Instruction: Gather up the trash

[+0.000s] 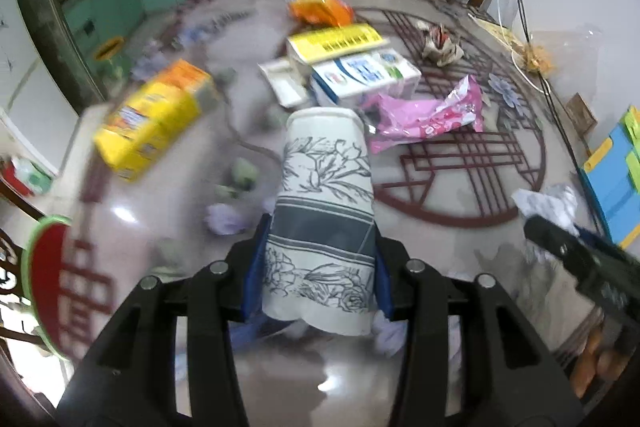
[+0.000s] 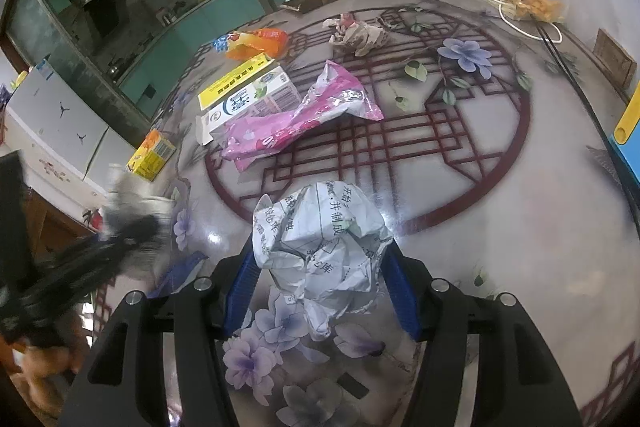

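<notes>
One round table point(image 2: 500, 211) with a dark red lattice print and purple flowers carries all the litter. Two grippers work above its near edge. The left gripper point(image 1: 320, 259) is clamped on one white paper cup point(image 1: 326, 203) with line-drawn flowers and a grey band, its blue pads pressed to both sides of the cup, which is lifted clear of the tabletop. The right gripper point(image 2: 326, 267) is closed around one crumpled sheet of printed paper point(image 2: 324, 247), held between its blue pads near the table's front.

Farther back lie four cartons: one yellow and orange box point(image 1: 156, 119) to the left, then a yellow-topped box point(image 1: 340, 41), a white and blue box point(image 1: 364, 75) and a flattened white one point(image 1: 284, 81) clustered together. Beside them lie one pink foil wrapper point(image 2: 296, 119), one orange snack bag point(image 2: 256, 43) and one crumpled brown wad point(image 2: 360, 35).
</notes>
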Action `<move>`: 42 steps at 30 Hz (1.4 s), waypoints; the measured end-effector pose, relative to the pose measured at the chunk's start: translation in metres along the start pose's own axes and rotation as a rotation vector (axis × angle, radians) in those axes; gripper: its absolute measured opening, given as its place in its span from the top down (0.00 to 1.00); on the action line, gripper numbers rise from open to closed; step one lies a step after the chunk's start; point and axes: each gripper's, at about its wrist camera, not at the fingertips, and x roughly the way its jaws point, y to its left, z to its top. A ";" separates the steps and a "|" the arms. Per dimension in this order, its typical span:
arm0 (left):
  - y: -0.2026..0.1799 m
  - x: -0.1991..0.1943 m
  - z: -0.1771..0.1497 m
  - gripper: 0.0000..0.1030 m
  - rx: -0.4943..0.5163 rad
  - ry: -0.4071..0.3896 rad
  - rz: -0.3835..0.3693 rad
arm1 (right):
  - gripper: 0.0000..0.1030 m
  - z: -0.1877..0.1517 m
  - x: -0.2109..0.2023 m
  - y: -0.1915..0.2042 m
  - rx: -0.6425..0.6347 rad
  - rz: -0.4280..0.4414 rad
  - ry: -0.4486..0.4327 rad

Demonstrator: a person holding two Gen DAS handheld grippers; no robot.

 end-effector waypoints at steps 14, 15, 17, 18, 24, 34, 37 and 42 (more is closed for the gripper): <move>0.062 -0.044 -0.021 0.58 -0.027 -0.062 0.026 | 0.45 -0.009 0.005 0.013 -0.069 -0.059 -0.004; 0.062 -0.042 -0.022 0.58 -0.035 -0.054 0.014 | 0.45 -0.009 0.004 0.013 -0.070 -0.060 -0.006; 0.060 -0.041 -0.025 0.58 -0.003 -0.058 0.034 | 0.45 -0.009 0.003 0.014 -0.070 -0.061 -0.014; 0.059 -0.041 -0.026 0.58 0.010 -0.065 0.049 | 0.45 -0.009 0.003 0.014 -0.070 -0.063 -0.016; 0.072 -0.042 -0.030 0.58 -0.020 -0.058 0.041 | 0.45 -0.012 0.010 0.017 -0.081 -0.080 0.002; 0.079 -0.045 -0.032 0.58 -0.030 -0.066 0.060 | 0.45 -0.017 0.011 0.025 -0.110 -0.075 0.008; 0.084 -0.048 -0.033 0.58 -0.038 -0.073 0.072 | 0.45 -0.018 0.006 0.033 -0.131 -0.065 -0.001; 0.097 -0.056 -0.037 0.58 -0.058 -0.090 0.086 | 0.45 -0.020 -0.004 0.053 -0.160 -0.049 -0.030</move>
